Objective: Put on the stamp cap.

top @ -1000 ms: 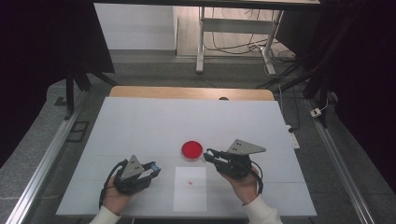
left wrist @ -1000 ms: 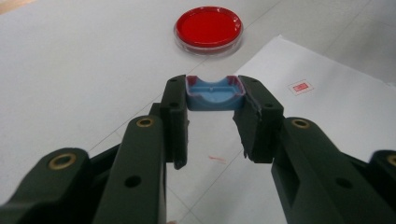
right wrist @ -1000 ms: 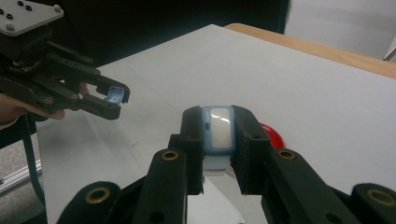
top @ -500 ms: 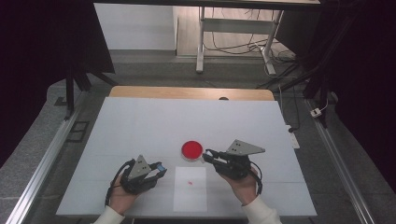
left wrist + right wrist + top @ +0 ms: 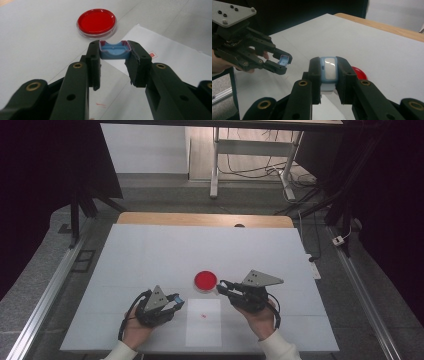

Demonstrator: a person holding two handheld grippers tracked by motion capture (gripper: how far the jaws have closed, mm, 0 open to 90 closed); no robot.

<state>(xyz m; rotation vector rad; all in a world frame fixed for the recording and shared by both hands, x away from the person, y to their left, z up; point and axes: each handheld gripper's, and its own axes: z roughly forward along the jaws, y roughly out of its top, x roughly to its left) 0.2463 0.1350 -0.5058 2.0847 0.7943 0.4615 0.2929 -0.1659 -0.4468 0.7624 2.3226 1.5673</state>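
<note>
Clamped between the left gripper's (image 5: 113, 56) black jaws: a small blue plastic cap with a red-edged rim (image 5: 114, 50), held just above the near-left corner of a white paper sheet (image 5: 204, 322) by the white worktop's (image 5: 150, 250) near edge. Pinched in the right gripper (image 5: 329, 72): a light-blue plastic stamp body with a white face (image 5: 329, 70), raised off the worktop. Just beyond both, near the paper's far edge, a round red-filled clear dish (image 5: 205, 280), resting flat.
</note>
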